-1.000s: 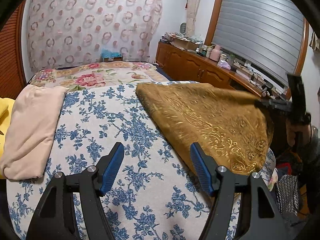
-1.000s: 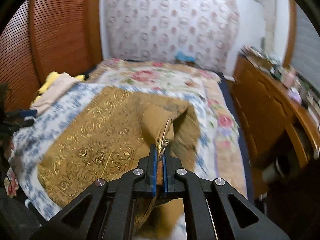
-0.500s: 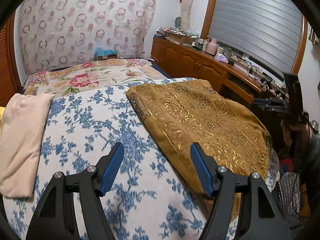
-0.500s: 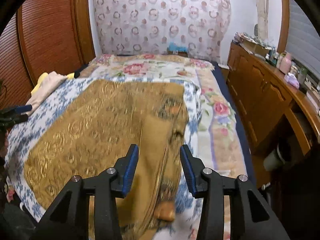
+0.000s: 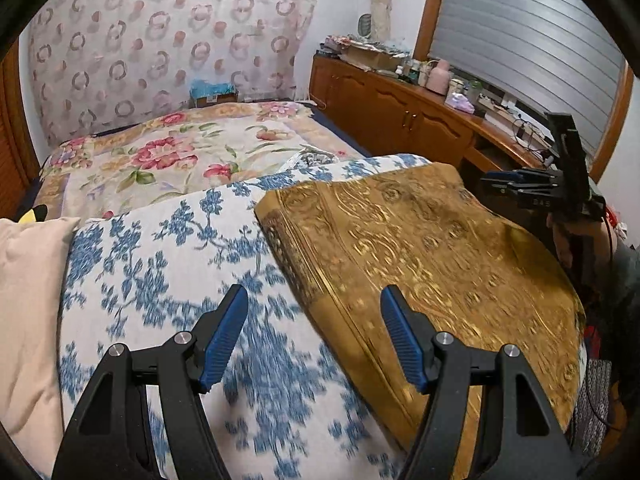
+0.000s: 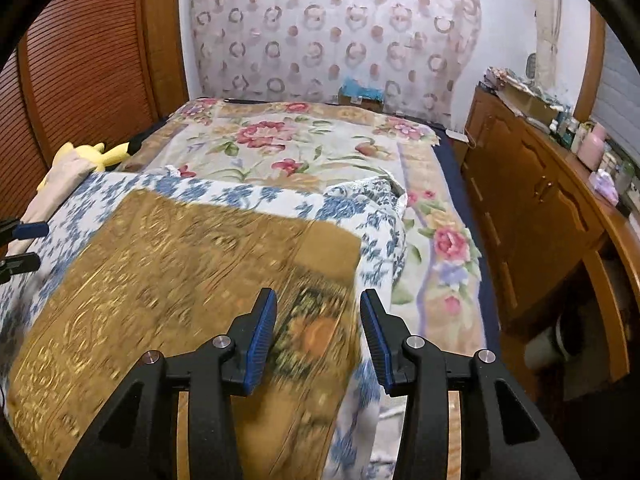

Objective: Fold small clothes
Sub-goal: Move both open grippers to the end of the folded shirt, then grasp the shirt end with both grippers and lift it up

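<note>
The right gripper [image 6: 318,334] no longer pinches the gold brocade cloth [image 6: 168,276]: 1 second ago its jaws were clamped on a raised fold of it, and now they stand partly open with nothing between the pads, hovering over the cloth's right-hand edge at the lower middle of the right wrist view. The fold has dropped, so the cloth lies flat as 1 doubled rectangle on the blue-flowered sheet [image 6: 360,208], filling the lower left of that frame.

The left gripper [image 5: 314,338] is open wider and empty, as it was before. In the left wrist view the cloth's folded edge [image 5: 320,300] now runs between its fingers at lower centre, where a second ago only sheet showed there; the cloth [image 5: 440,256] spreads across the right half of the frame, and the right gripper [image 5: 496,182] shows at the right edge.

This reads as 1 fold laid down and released. The next fold likely needs both grippers to take fresh holds on an edge, and the left one looks to be lining up on the near side. A folded beige garment [image 5: 28,312] lies at the left edge, apart from the work.
</note>
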`<move>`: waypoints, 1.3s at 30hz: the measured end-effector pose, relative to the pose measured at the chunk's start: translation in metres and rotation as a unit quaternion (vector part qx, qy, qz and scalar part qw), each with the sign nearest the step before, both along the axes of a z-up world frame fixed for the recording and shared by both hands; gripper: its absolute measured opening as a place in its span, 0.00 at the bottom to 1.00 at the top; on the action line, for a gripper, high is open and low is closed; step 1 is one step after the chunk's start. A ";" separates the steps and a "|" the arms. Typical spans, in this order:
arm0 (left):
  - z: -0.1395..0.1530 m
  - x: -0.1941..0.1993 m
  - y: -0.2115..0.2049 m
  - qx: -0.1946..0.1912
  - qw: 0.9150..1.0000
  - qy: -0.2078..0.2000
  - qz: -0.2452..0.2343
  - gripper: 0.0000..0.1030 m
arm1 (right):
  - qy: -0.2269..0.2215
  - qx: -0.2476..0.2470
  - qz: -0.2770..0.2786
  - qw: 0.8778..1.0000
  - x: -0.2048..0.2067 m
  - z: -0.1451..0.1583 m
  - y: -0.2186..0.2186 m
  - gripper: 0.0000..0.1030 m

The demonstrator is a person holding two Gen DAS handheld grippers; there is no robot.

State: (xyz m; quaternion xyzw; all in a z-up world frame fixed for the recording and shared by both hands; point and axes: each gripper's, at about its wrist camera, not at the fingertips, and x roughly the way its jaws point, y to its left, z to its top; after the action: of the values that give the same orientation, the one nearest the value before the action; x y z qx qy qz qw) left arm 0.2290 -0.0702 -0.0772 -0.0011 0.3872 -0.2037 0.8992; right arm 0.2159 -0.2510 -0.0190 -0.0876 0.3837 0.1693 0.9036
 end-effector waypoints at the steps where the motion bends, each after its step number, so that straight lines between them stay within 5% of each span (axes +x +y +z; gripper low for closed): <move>1: -0.001 0.004 0.000 0.000 1.000 0.001 0.002 0.68 | 0.005 0.003 -0.001 1.000 0.008 -0.001 -0.001 0.44; 15: -0.028 0.079 -0.018 0.007 0.999 0.045 0.002 0.68 | 0.050 0.028 0.005 0.998 0.077 -0.024 -0.001 0.51; 24: -0.033 0.100 -0.023 0.000 0.999 0.053 -0.003 0.67 | 0.059 0.038 0.015 0.997 0.086 -0.029 -0.001 0.55; 32: -0.033 0.108 -0.024 0.000 0.999 0.052 -0.008 0.37 | 0.072 0.041 0.052 0.995 0.089 -0.031 0.011 0.55; 34: -0.033 0.110 -0.023 -0.006 0.998 0.059 -0.008 0.25 | 0.073 0.035 0.057 0.995 0.089 -0.031 0.015 0.48; 37: -0.032 0.111 -0.021 -0.011 0.997 0.072 -0.009 0.12 | 0.075 0.031 0.073 0.994 0.086 -0.029 0.017 0.20; 39: -0.025 0.105 -0.021 -0.021 0.997 0.065 -0.017 0.08 | 0.068 0.020 0.084 0.994 0.080 -0.024 0.019 0.11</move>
State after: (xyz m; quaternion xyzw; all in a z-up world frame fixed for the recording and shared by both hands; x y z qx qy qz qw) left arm 0.3336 -0.0916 -0.1021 -0.0264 0.4409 -0.2268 0.8680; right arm 0.2955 -0.2318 -0.0428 -0.0897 0.4322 0.2580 0.8594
